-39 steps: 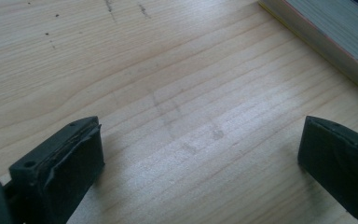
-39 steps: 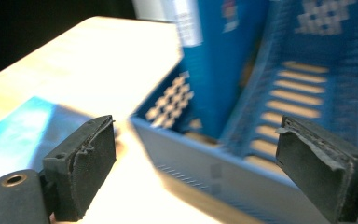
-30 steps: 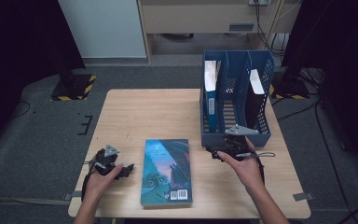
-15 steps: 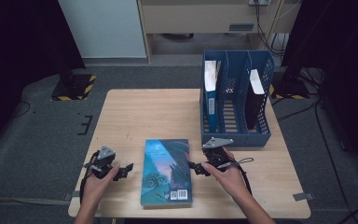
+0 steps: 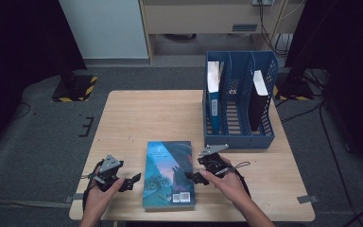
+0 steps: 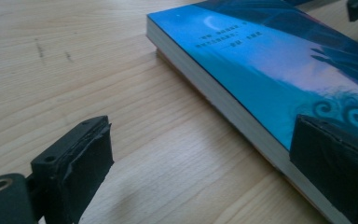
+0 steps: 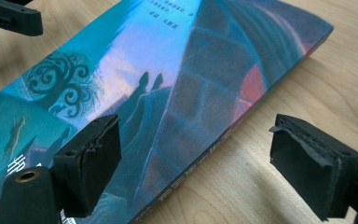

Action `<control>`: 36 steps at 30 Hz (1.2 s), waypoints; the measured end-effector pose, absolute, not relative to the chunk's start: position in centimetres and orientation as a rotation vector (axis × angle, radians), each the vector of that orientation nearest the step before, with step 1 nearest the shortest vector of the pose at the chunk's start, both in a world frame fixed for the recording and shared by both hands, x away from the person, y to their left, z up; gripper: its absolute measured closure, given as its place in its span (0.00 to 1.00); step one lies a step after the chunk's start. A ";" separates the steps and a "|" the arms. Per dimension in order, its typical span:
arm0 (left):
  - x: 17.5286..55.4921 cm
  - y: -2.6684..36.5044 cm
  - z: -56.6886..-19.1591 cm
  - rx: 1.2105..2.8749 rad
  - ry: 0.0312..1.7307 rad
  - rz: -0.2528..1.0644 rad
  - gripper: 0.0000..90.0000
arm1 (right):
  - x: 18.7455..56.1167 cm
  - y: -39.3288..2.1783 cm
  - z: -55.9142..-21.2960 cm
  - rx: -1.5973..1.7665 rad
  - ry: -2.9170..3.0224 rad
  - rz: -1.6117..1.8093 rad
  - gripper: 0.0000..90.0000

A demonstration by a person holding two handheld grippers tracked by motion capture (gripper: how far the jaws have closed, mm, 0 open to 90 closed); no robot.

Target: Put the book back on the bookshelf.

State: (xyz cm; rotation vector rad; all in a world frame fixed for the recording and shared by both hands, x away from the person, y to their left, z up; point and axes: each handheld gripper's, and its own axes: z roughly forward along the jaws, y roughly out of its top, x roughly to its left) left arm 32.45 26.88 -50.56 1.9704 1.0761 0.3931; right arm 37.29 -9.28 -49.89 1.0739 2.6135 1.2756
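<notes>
The book lay flat at the lower middle of the worktop, with the left gripper and right gripper flanking its long edges. Both sets of jaws stood open, the right having just narrowed a little, one jaw over the cover, nothing pinched. The step looked like lining up a grasp; next, each needs an edge between its jaws. Bare wood lay on both sides; the file rack stood at upper right.

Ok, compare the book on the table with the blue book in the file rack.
The book on the table lies flat, cover up; the blue book stands upright in the rack's left slot. The flat one shows a picture cover, the standing one its spine and page edges. Both are blue-toned.
</notes>
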 end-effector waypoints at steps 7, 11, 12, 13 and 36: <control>32.4 25.2 -50.8 2.001 1.025 0.324 0.06 | 37.4 -8.7 -50.7 1.075 2.677 1.235 0.18; 32.3 24.1 -50.6 2.008 0.992 0.323 0.07 | 37.3 -8.4 -51.3 1.083 2.710 1.236 0.18; 32.2 23.8 -50.5 2.005 0.980 0.320 0.07 | 37.3 -8.3 -51.5 1.087 2.722 1.230 0.18; 32.2 23.5 -50.5 2.002 0.979 0.320 0.07 | 37.3 -8.3 -51.6 1.081 2.728 1.251 0.20; 33.7 23.7 -51.6 2.020 0.983 0.227 0.24 | 36.1 -7.1 -51.3 1.019 2.733 1.263 0.24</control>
